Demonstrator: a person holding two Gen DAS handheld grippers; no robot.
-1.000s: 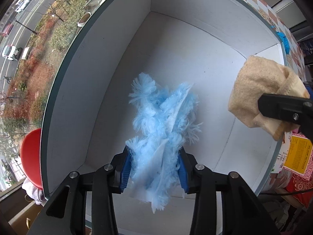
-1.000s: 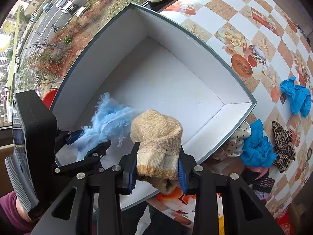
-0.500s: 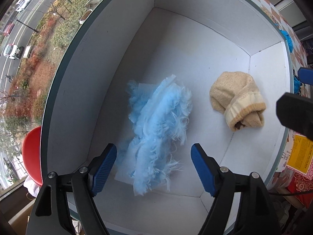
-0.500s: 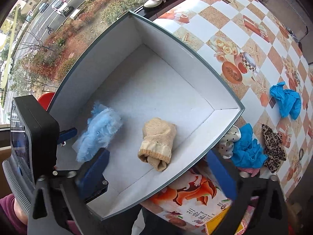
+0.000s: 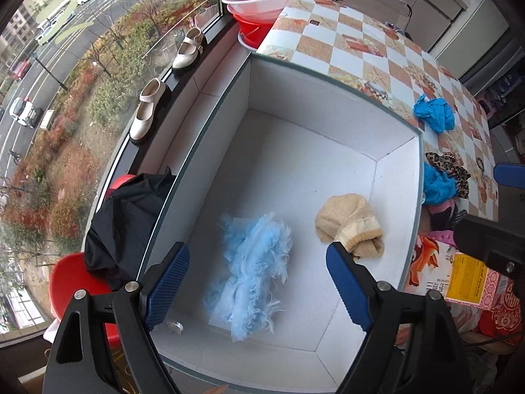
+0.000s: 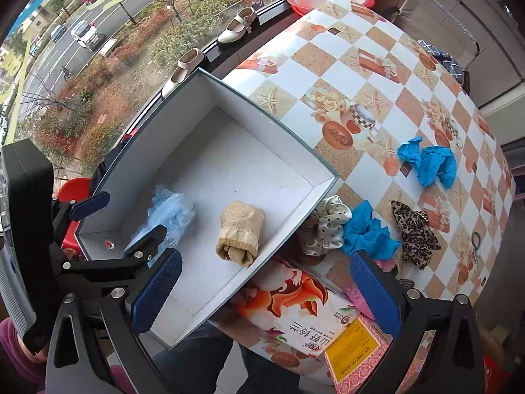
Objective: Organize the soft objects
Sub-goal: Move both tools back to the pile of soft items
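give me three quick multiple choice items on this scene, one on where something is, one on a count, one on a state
1. Where does the beige sock lie?
A. on the checked tablecloth
B. inside the white box
C. on the window sill

2. How many soft items lie inside the white box?
A. two
B. four
C. none

3. How is the right gripper?
A. shut on the sock
B. shut on nothing
C. open, holding nothing

Answers:
1. B, the sock rests on the box floor, near its right wall.
2. A, only the sock and the fluffy blue duster are in it; the scrunchies and blue cloths lie outside on the tablecloth.
3. C, its blue fingers stand wide apart above the box edge with nothing between them, having just opened.
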